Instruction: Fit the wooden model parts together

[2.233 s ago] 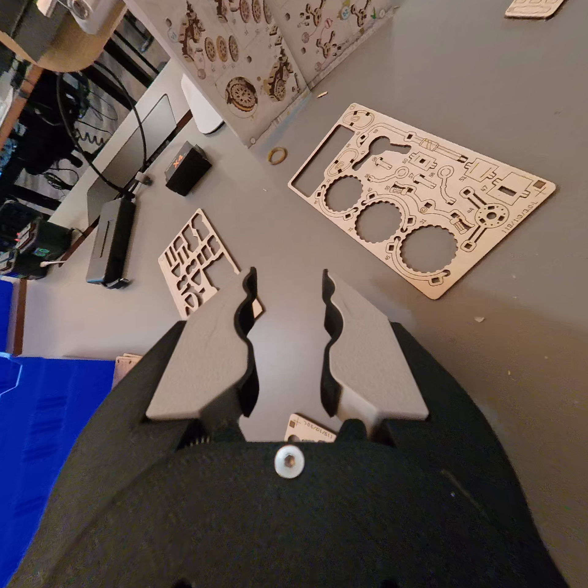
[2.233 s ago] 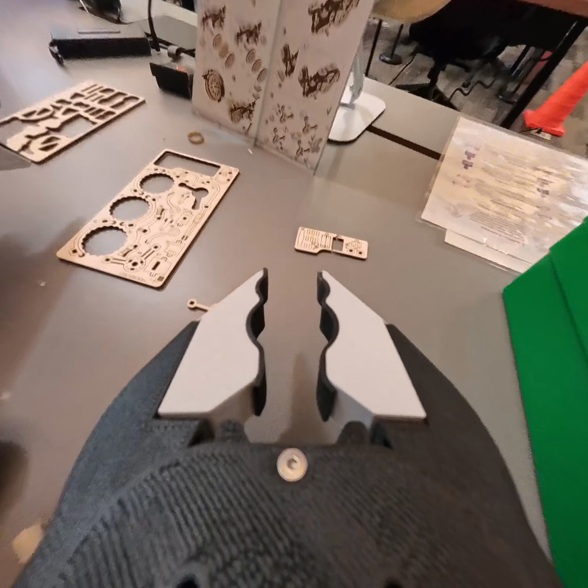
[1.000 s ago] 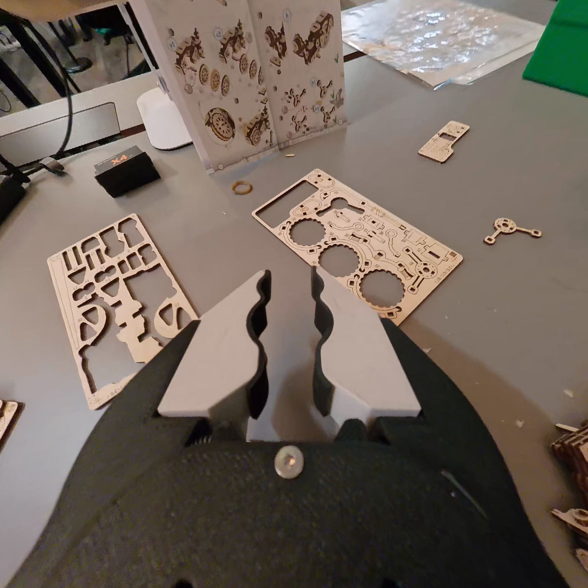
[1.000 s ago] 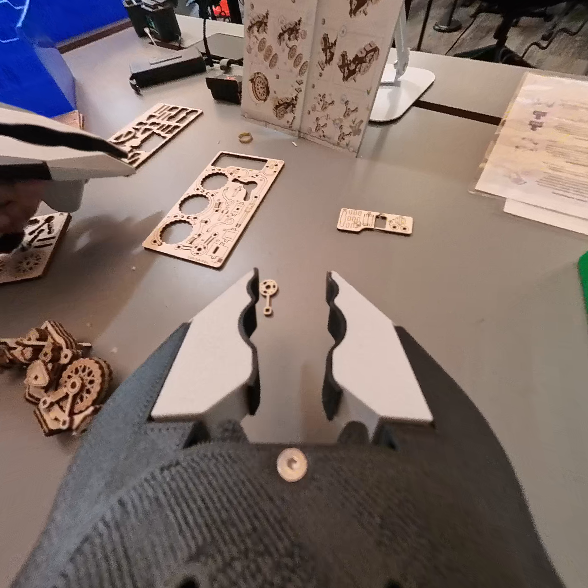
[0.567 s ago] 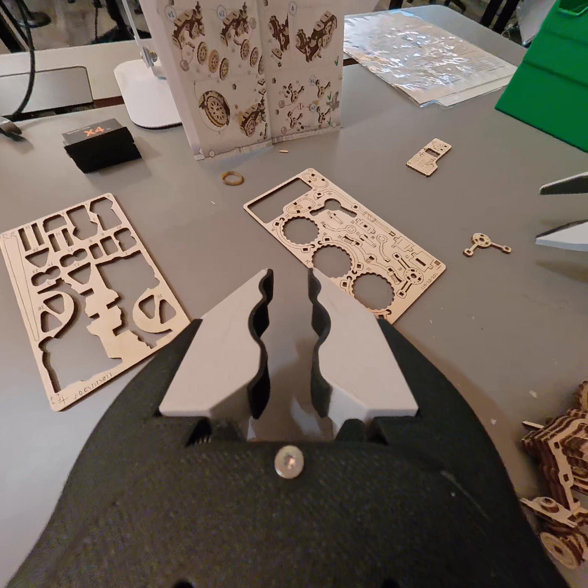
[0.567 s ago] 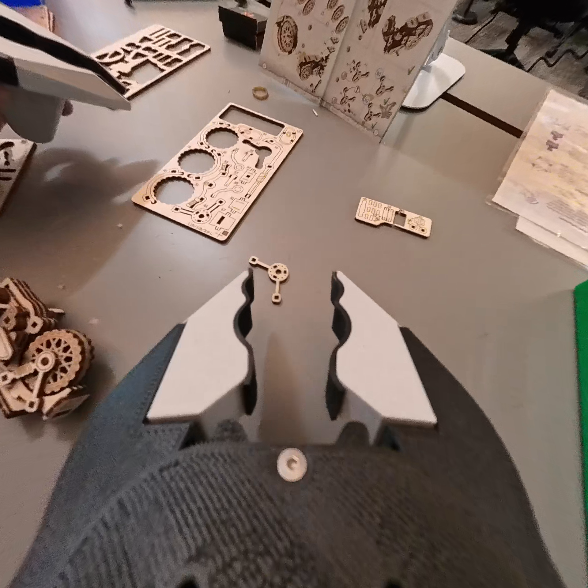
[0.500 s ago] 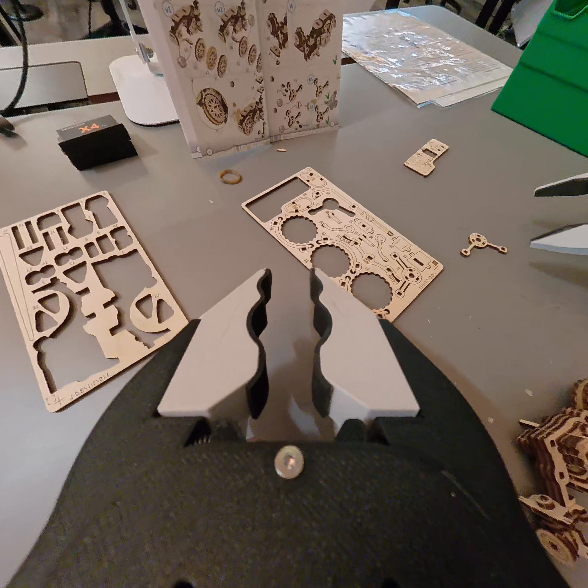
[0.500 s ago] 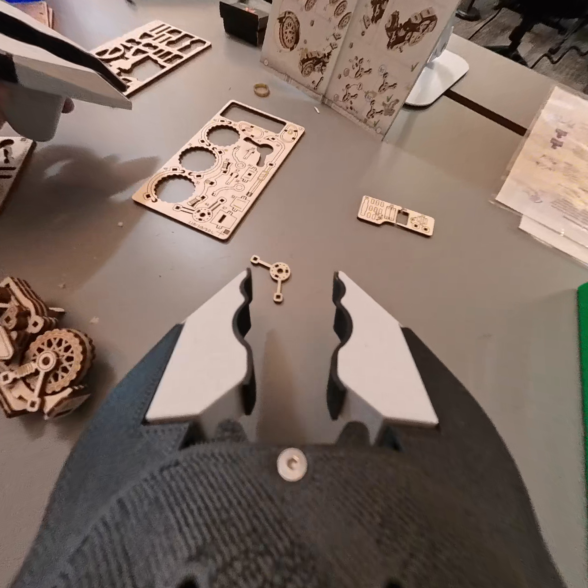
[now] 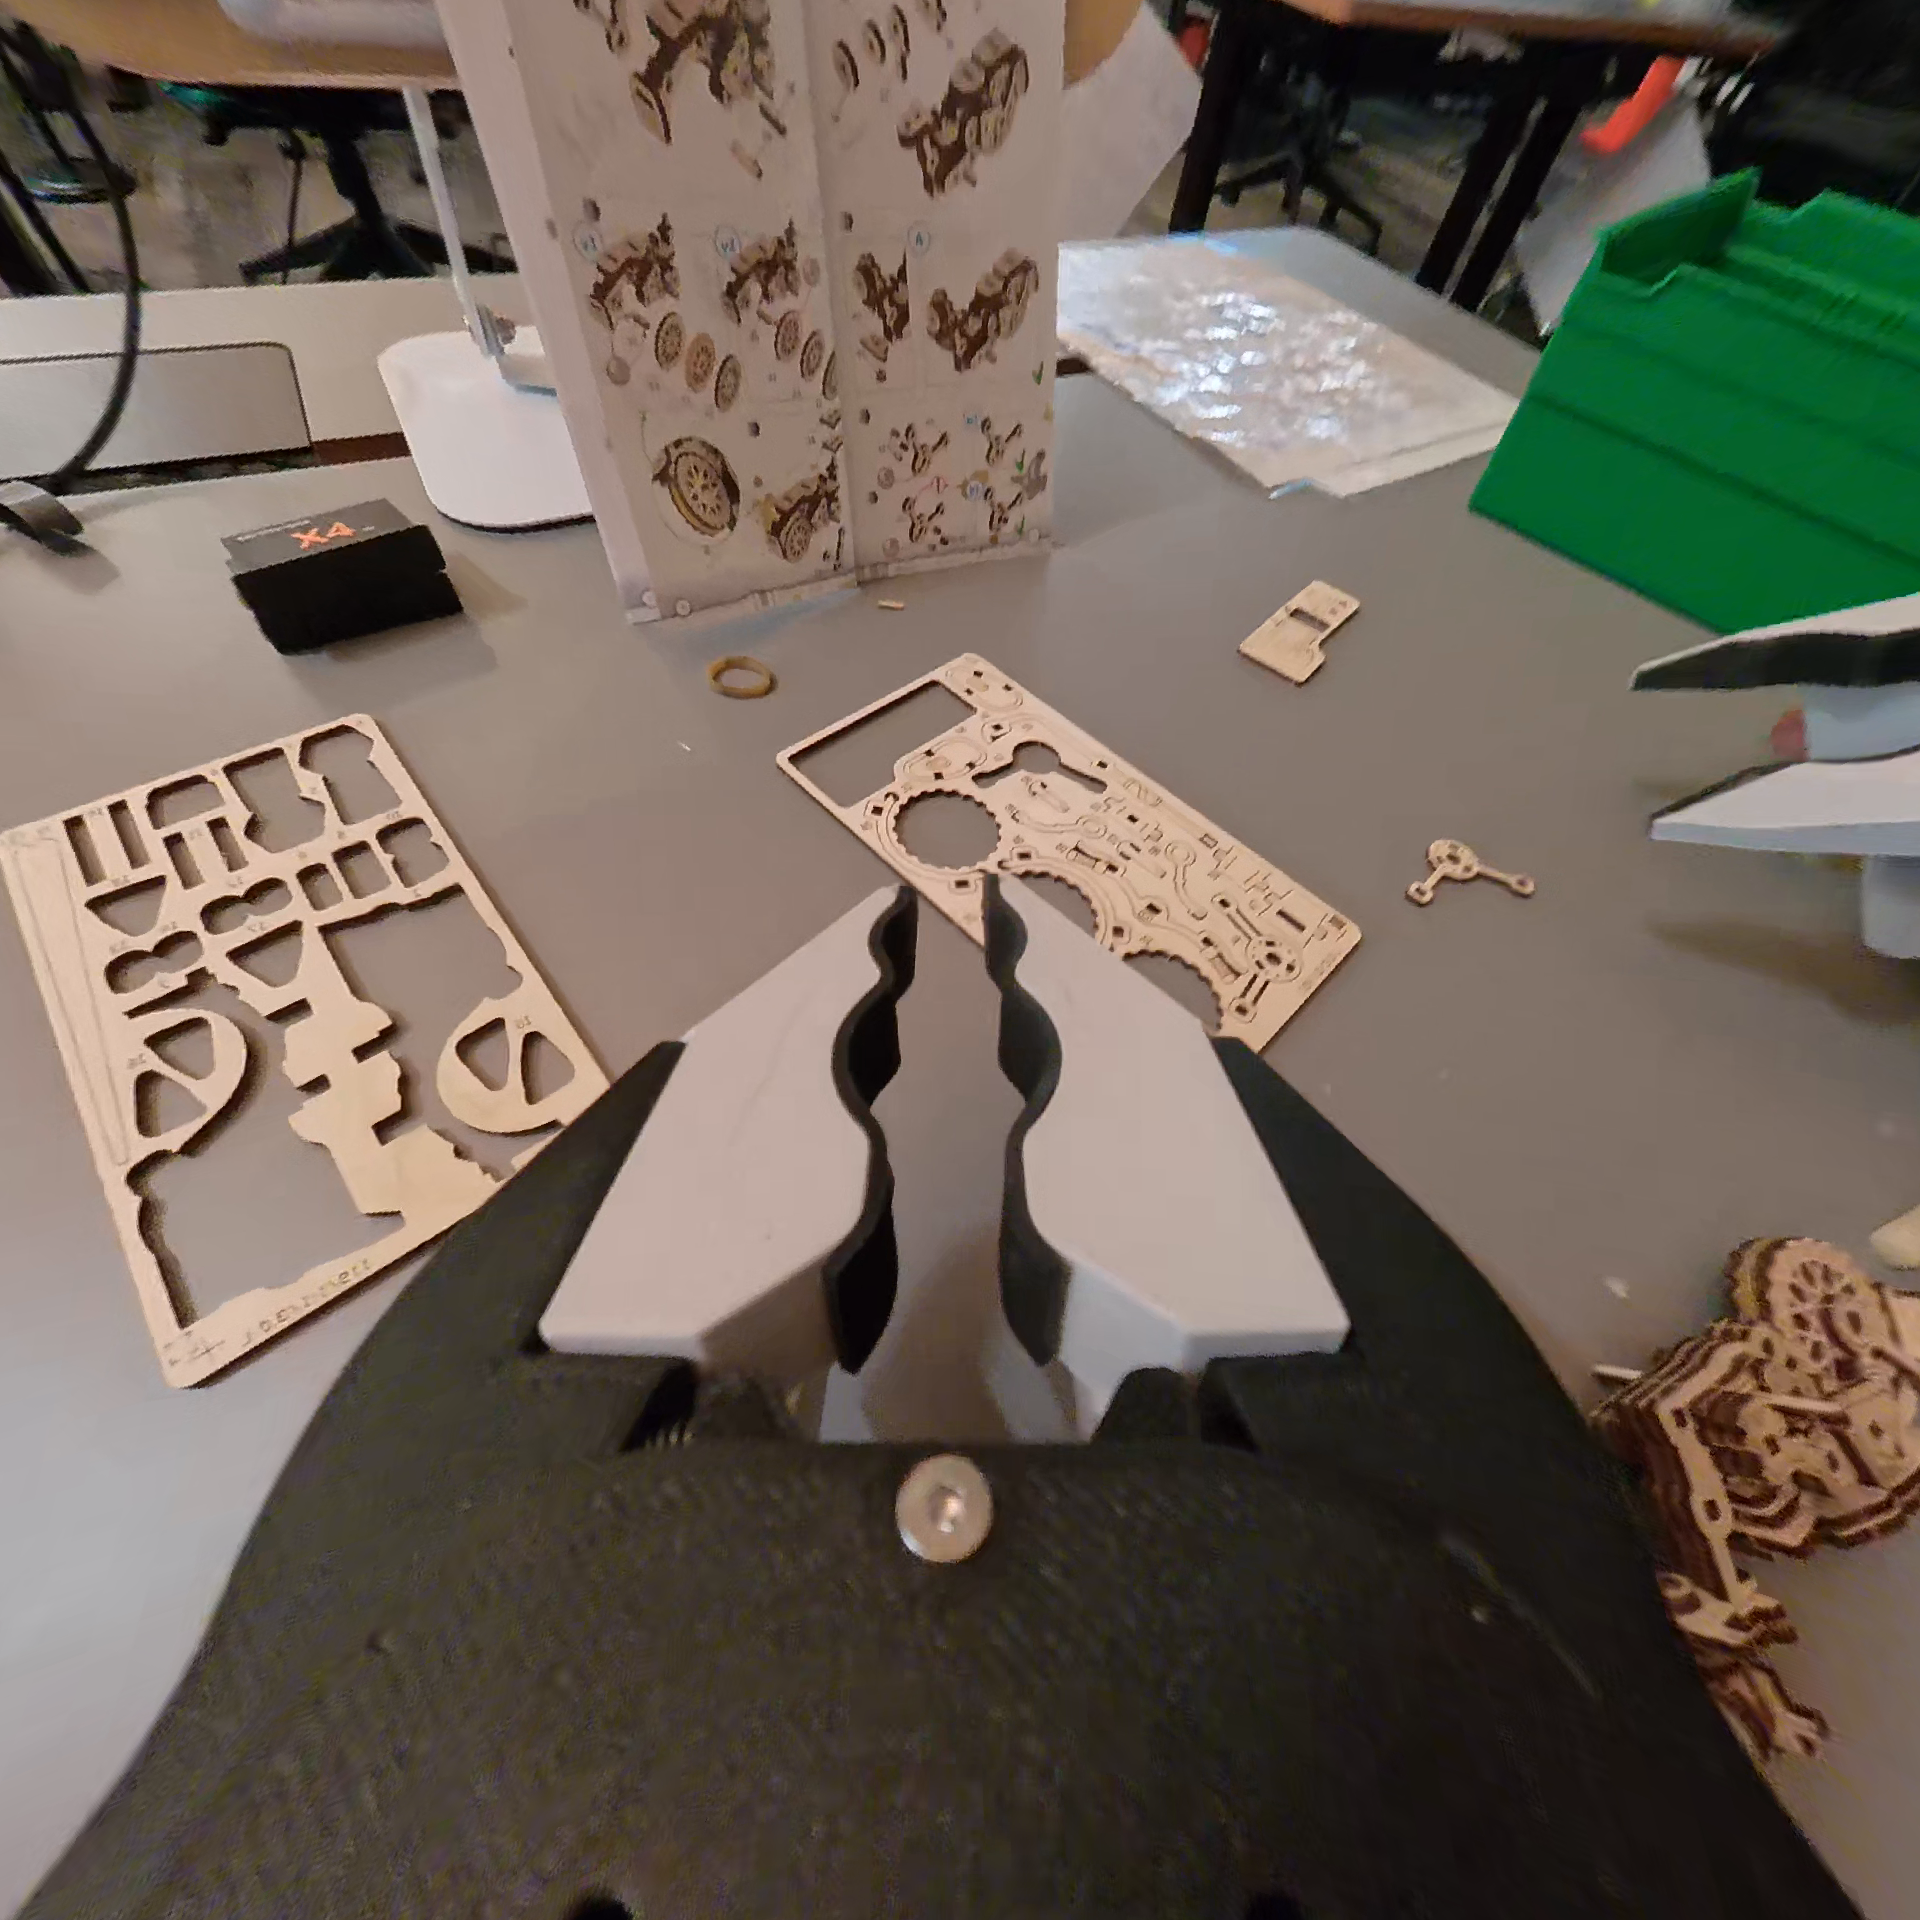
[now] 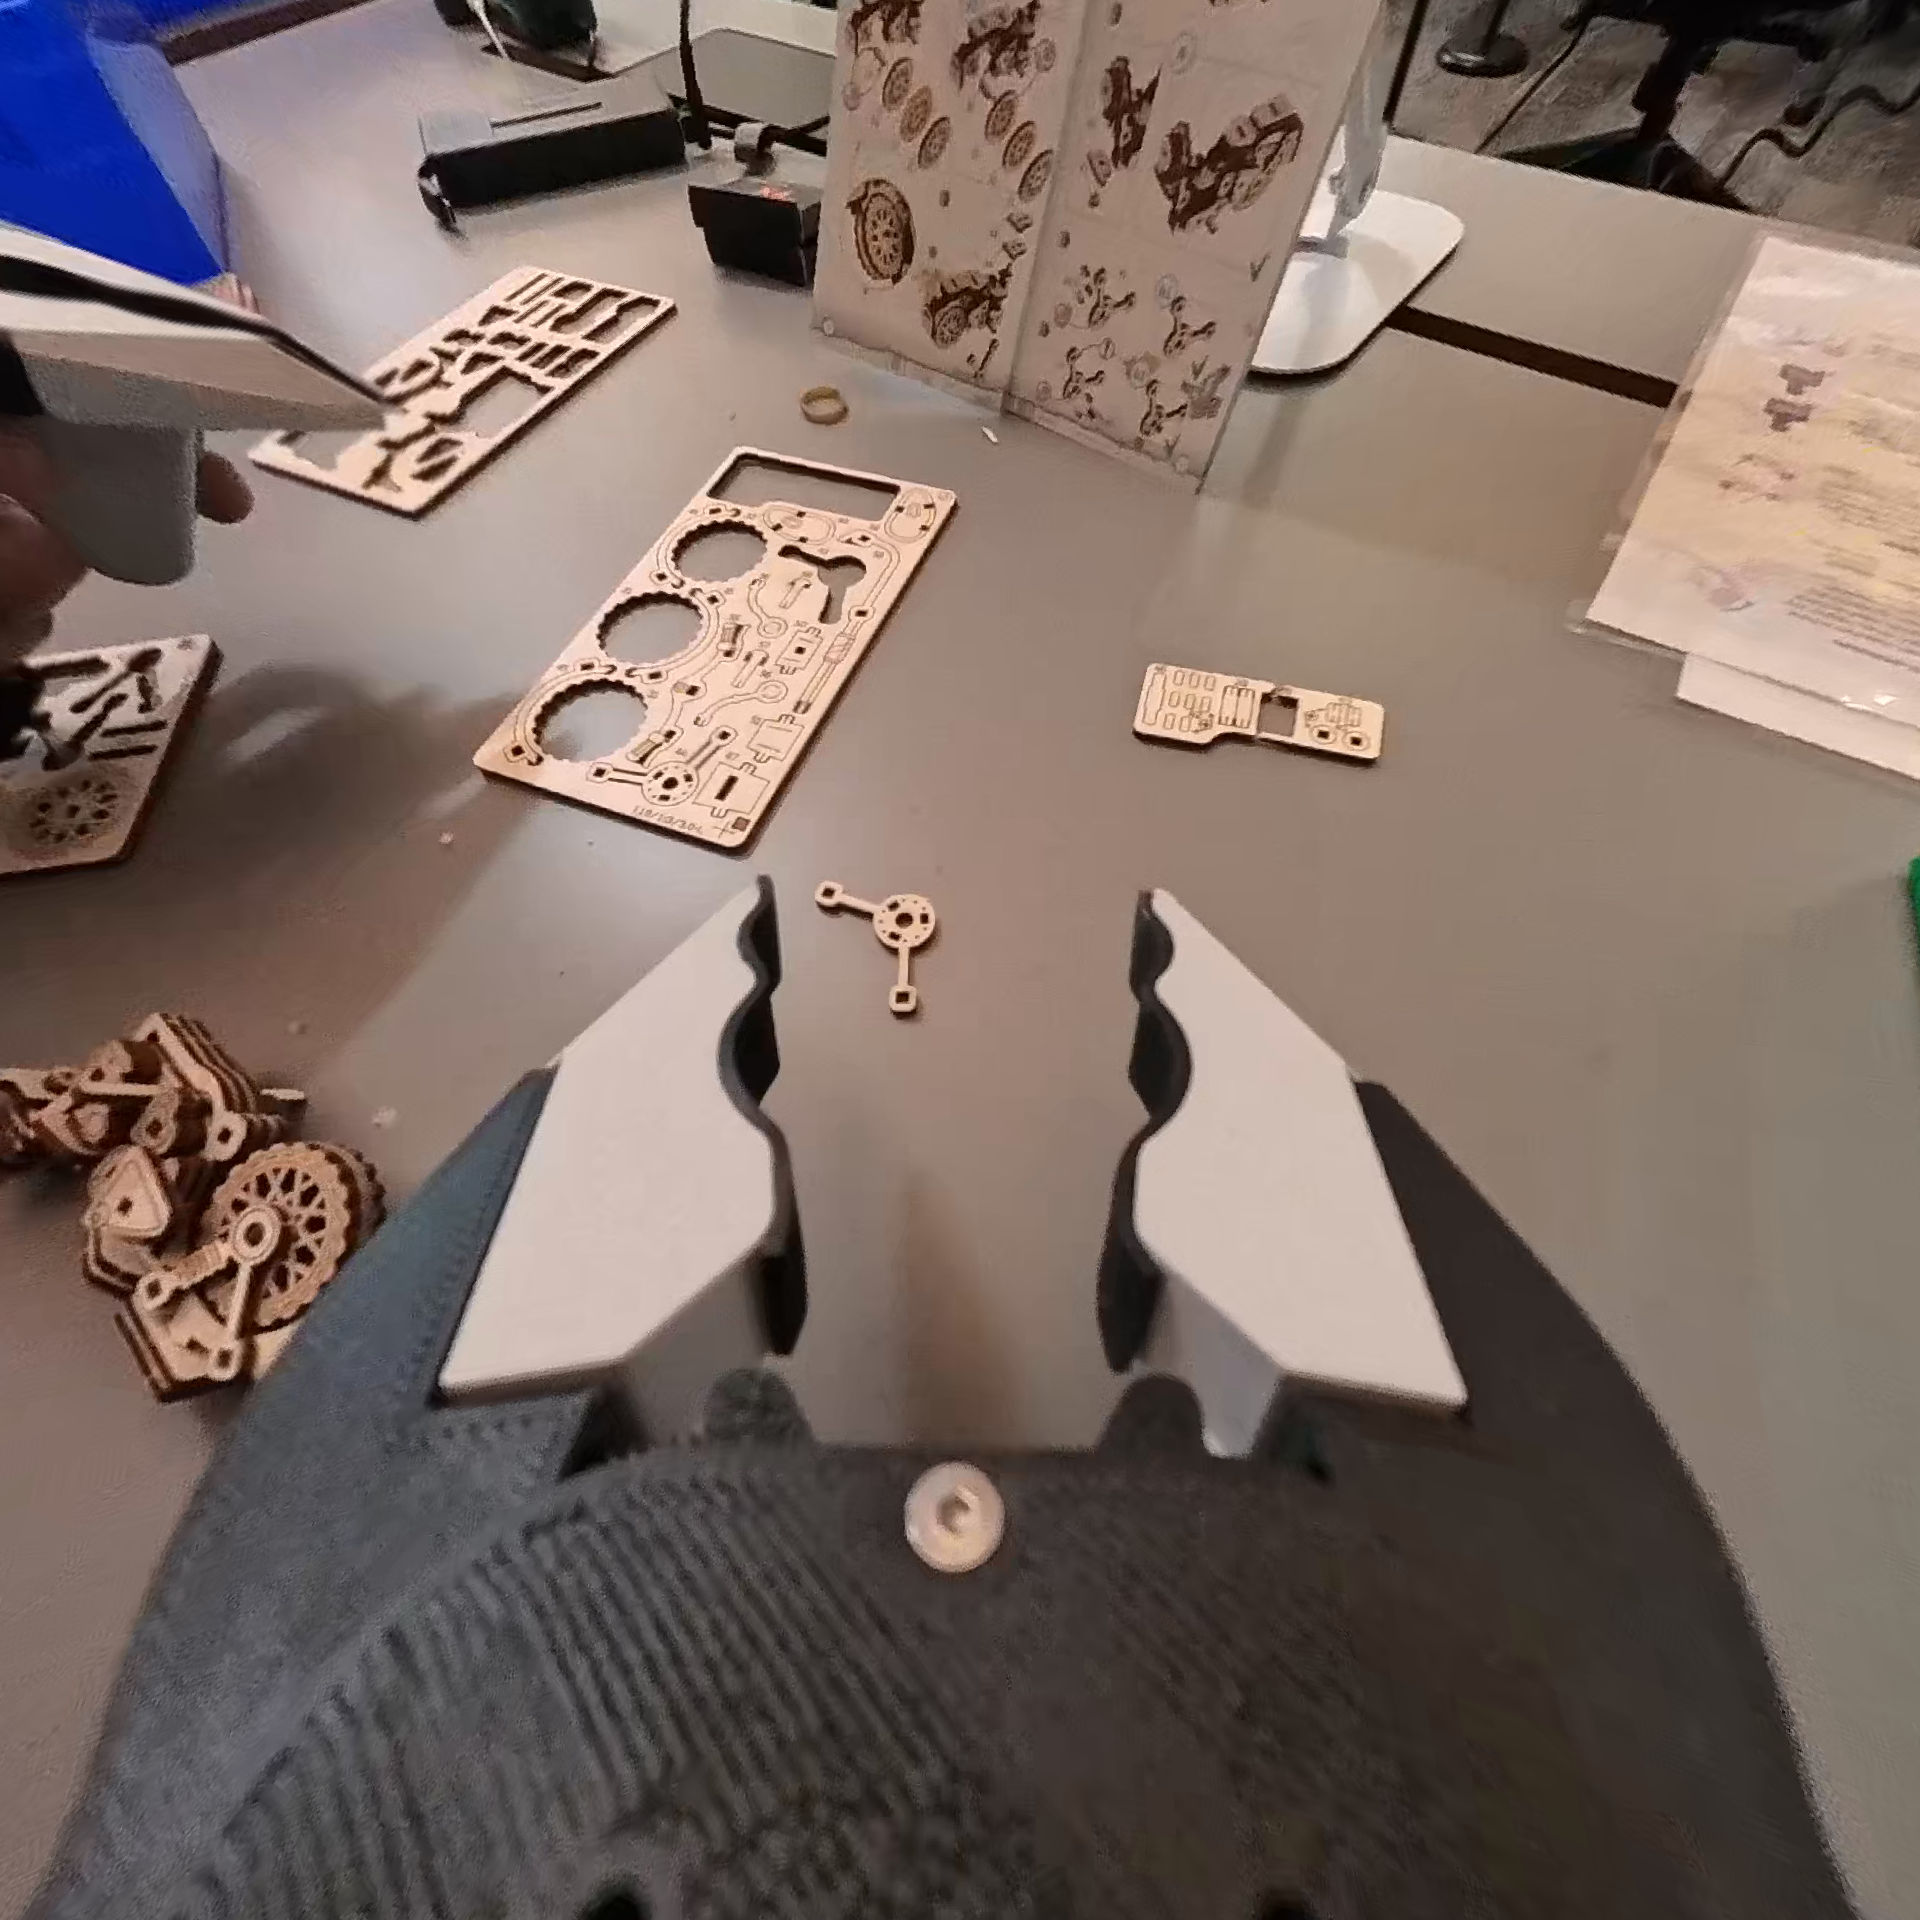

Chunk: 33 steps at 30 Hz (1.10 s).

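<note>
Left wrist view
Left gripper (image 9: pixel 943 894): two pale grey fingers with wavy black pads, held slightly apart and empty above the grey tabletop (image 9: pixel 623 665).
Wooden sheets: two flat laser-cut plywood sheets lie ahead. The punched-out sheet (image 9: pixel 260 1018) sits to the left; the gear sheet (image 9: pixel 1070 842), with three toothed round holes, lies just beyond the fingertips.
Loose parts: one small crank piece (image 9: pixel 1467 871) with a pierced disc lies right of the gear sheet; one small rectangular fret (image 9: pixel 1299 632) lies farther back; one tan ring (image 9: pixel 740 677) rests near the folded instruction sheet (image 9: pixel 821 312), which stands upright.
Model: the layered, partly built wooden model (image 9: pixel 1787 1423) rests at the right edge.
Other items: a black box (image 9: pixel 338 577); a green ribbed bin (image 9: pixel 1745 416), contents out of sight.

Right wrist view
Right gripper (image 10: pixel 951 904): fingers spread wide, holding nothing, low over the tabletop.
Crank piece (image 10: pixel 896 933): lies flat just beyond and between the fingertips, nearer the left one.
Model (image 10: pixel 197 1205): spoked wheel showing, at the left.
Sheets: three in sight, counting a dark-edged sheet (image 10: pixel 88 748) at far left.
Left gripper (image 10: pixel 343 390): enters from the left, above the punched-out sheet.
</note>
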### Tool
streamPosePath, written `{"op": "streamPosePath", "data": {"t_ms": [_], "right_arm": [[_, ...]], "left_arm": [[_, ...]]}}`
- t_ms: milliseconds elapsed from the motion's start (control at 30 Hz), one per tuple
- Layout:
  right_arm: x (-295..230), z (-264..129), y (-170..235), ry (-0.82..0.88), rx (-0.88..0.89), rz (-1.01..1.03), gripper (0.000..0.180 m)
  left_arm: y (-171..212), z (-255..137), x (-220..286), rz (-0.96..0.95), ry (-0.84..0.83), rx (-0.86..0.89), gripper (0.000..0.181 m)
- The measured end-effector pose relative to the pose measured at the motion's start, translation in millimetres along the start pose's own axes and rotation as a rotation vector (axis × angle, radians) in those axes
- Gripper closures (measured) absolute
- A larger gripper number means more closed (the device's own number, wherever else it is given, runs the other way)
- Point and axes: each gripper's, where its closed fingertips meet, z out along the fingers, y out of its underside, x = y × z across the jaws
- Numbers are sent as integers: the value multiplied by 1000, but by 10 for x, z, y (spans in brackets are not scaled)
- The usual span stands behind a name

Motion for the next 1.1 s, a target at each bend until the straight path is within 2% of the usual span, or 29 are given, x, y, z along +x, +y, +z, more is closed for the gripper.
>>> {"op": "streamPosePath", "data": {"t_ms": [167,433,700,900,1033,1100], "right_arm": [[-64,-40,-51,-47,36,-4,123],[-139,15,-1,29,-2,-244,130],[-104,-6,-63,39,38,-221,134],[-149,-125,-255,-52,165,-117,137],[-375,-202,-312,-165,216,-198,137],[-596,-279,-308,-263,229,-257,136]], "left_arm": [[-13,-3,4,-49,26,30,169],[25,23,15,-18,13,17,169],[25,25,68,-2,32,22,167],[-5,18,161,-6,82,40,165],[-7,-1,332,14,158,38,158],[3,-55,499,8,234,5,149]]}}
